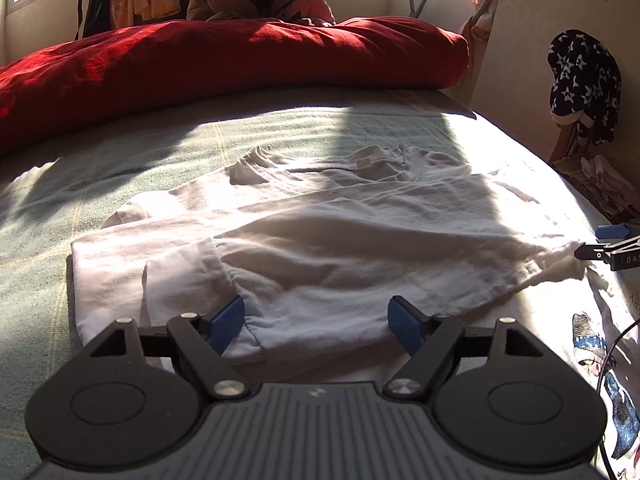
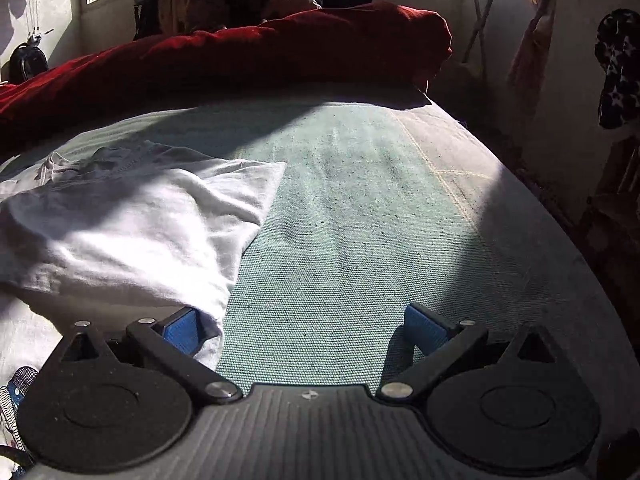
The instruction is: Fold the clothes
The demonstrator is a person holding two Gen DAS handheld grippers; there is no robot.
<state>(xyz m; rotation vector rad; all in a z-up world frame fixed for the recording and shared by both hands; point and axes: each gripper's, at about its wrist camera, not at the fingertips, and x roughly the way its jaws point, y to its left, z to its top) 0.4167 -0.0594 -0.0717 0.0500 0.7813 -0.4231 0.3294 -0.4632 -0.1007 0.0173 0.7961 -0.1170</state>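
White T-shirt (image 1: 320,240) is lying part-folded on the bed (image 1: 120,168), below the red quilt (image 1: 224,60). Left tool (image 1: 316,320) and right tool (image 2: 304,328) are standing apart, gripping nothing; further folds appear outstanding.

Both the left gripper (image 1: 316,322) and right gripper (image 2: 308,330) show black linkages, blue pads, silver screws

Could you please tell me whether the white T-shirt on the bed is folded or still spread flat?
Partly folded: the white T-shirt has its sides turned in over the body, collar still showing.
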